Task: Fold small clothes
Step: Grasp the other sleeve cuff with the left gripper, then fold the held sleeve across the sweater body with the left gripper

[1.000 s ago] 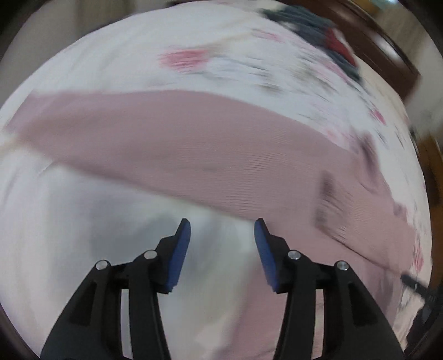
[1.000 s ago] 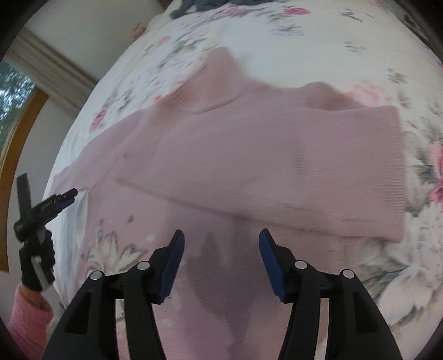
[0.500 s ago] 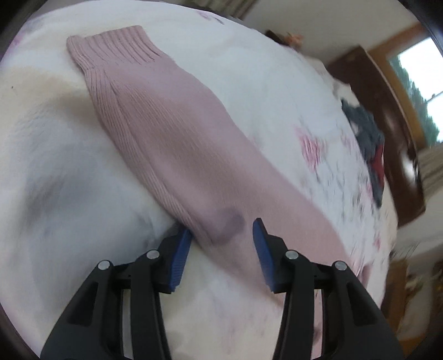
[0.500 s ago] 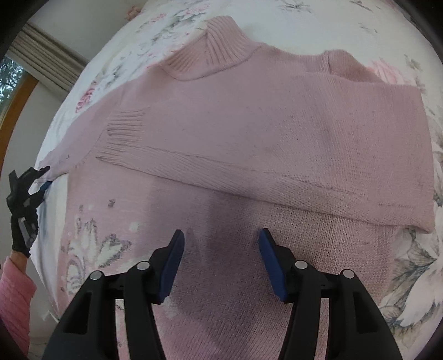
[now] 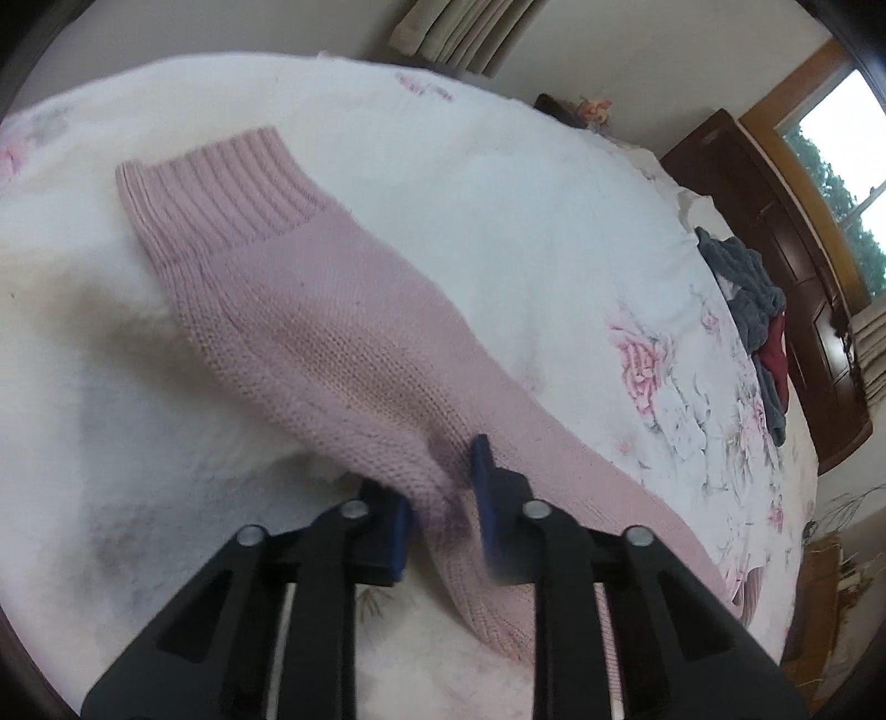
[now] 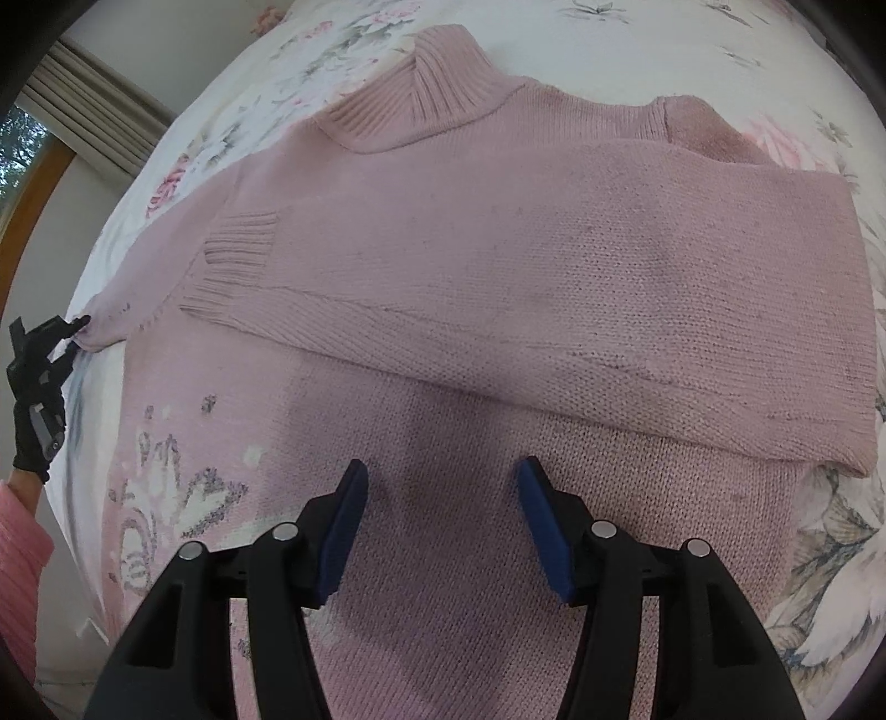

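A pink knitted sweater point(image 6: 498, 277) lies flat on the bed, its collar point(image 6: 421, 105) at the far side. One sleeve point(image 6: 554, 310) is folded across the chest. The other sleeve point(image 5: 332, 332) stretches out to its ribbed cuff point(image 5: 221, 194). My left gripper point(image 5: 443, 498) is shut on that sleeve's edge, and the knit bunches up between the blue pads. In the right wrist view the left gripper point(image 6: 66, 332) pinches the sleeve at the far left. My right gripper point(image 6: 440, 526) hangs open above the sweater's lower body and holds nothing.
The bed carries a white floral sheet point(image 5: 554, 194). A heap of dark grey and red clothes point(image 5: 758, 310) lies near the wooden headboard point(image 5: 803, 277). A person's black-gloved hand point(image 6: 33, 437) with a pink cuff holds the left gripper. Curtains point(image 5: 459, 27) hang behind the bed.
The left gripper swung along the outstretched sleeve, then its fingers closed on the sleeve's edge and raised it a little. The right gripper drew closer to the sweater and stayed open.
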A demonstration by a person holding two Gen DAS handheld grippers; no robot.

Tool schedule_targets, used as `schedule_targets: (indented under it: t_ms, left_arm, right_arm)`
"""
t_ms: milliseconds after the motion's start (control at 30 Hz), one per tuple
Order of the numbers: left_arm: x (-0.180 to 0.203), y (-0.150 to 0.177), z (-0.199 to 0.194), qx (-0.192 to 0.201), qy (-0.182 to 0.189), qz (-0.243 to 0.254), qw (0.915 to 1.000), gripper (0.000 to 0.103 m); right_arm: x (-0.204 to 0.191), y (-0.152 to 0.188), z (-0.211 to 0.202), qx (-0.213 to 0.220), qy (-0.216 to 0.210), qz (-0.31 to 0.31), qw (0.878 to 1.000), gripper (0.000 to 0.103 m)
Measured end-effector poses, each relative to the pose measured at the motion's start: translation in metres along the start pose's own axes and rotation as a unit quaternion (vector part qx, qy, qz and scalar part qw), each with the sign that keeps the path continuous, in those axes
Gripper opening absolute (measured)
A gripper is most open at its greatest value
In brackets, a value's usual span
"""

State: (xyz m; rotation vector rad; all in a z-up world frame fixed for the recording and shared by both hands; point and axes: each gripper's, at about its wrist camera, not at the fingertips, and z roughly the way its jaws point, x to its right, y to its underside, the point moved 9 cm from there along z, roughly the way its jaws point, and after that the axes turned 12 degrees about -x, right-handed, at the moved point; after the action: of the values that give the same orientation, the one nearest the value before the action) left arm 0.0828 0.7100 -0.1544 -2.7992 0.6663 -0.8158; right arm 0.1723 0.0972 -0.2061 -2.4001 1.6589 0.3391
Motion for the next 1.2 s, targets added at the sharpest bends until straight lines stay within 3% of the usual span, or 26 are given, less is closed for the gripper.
schedule_targets:
  t_ms: [133,300,433,633,833,1000,1200]
  left_arm:
    - [0.021,0.005,-0.016,0.024,-0.01,0.036,0.999,0.005]
    - [0.078,0.029,-0.041,0.044,0.021,0.106,0.9931,0.005]
    - [0.137,0.066,-0.055,0.048,0.056,0.173,0.9821,0.005]
    - [0.21,0.127,-0.047,0.017,0.111,0.23,0.9667,0.005]
    - [0.256,0.185,-0.024,-0.012,0.136,0.266,0.9543,0.005]
    - [0.268,0.222,0.013,-0.051,0.131,0.27,0.9526,0.005]
    - [0.249,0.241,0.054,-0.097,0.108,0.25,0.9572,0.005]
  right_arm:
    - [0.001,0.002,-0.002,0.001,-0.008,0.005,1.0,0.058]
    - [0.001,0.008,-0.009,0.005,-0.015,0.008,1.0,0.058]
    - [0.001,0.014,-0.013,0.006,-0.02,0.008,1.0,0.057]
    - [0.005,0.017,-0.017,0.009,-0.027,0.012,1.0,0.058]
    - [0.007,0.02,-0.014,0.01,-0.031,0.013,0.999,0.058]
    - [0.006,0.019,-0.012,0.012,-0.032,0.012,0.999,0.058]
    - [0.007,0.018,-0.011,0.011,-0.035,0.01,0.999,0.059]
